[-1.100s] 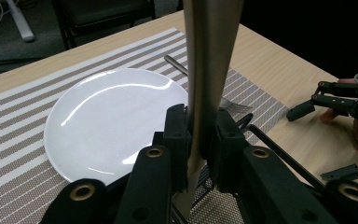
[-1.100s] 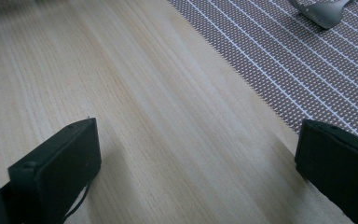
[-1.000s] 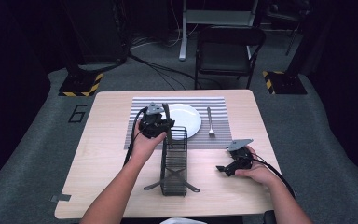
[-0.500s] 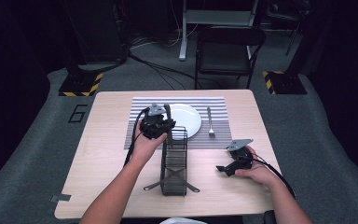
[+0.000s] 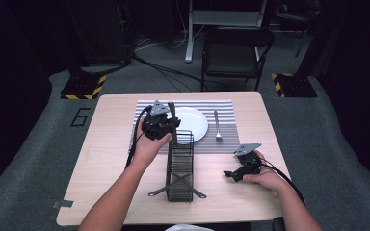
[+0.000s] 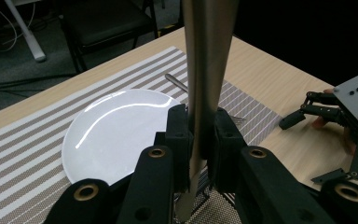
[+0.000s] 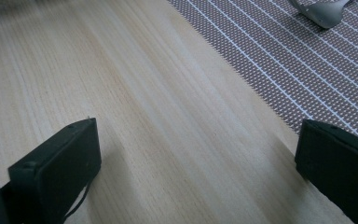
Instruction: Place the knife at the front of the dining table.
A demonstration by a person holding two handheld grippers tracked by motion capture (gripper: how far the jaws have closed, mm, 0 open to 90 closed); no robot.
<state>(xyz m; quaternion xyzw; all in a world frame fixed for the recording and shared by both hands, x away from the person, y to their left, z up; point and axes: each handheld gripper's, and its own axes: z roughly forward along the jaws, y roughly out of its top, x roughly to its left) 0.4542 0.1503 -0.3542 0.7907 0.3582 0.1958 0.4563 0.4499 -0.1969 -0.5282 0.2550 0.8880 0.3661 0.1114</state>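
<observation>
1. Spanning most of the high view, the wooden table (image 5: 111, 159) stands on grey carpet, with a dark chair (image 5: 236, 53) beyond its far edge.
2. A striped mat (image 5: 231, 108) lies flat across the far middle of the table.
3. A black wire rack (image 5: 179, 166) stands upright on bare wood near the table's middle, just in front of the mat's near edge.
4. A white plate (image 5: 195, 122) sits on the mat, just behind the rack.
5. The left gripper (image 5: 160, 122) is raised above the rack's far end, at the plate's left edge, held in the person's left hand (image 5: 147, 147).
6. In the left gripper view its jaws are clamped narrow on a flat metal utensil (image 6: 207, 60) that stands nearly upright, its upper part rising out of the top of that view and its lower tip poking out below the jaws; which kind of utensil it is cannot be told.
7. The right gripper (image 5: 243, 168) rests low on the table at the near right, apart from the mat's corner, in the right hand (image 5: 265, 178).
8. In the right gripper view its jaws stand wide apart over bare wood, with nothing between them.
9. A fork (image 5: 217, 126) lies on the mat to the right of the plate, apart from it.
</observation>
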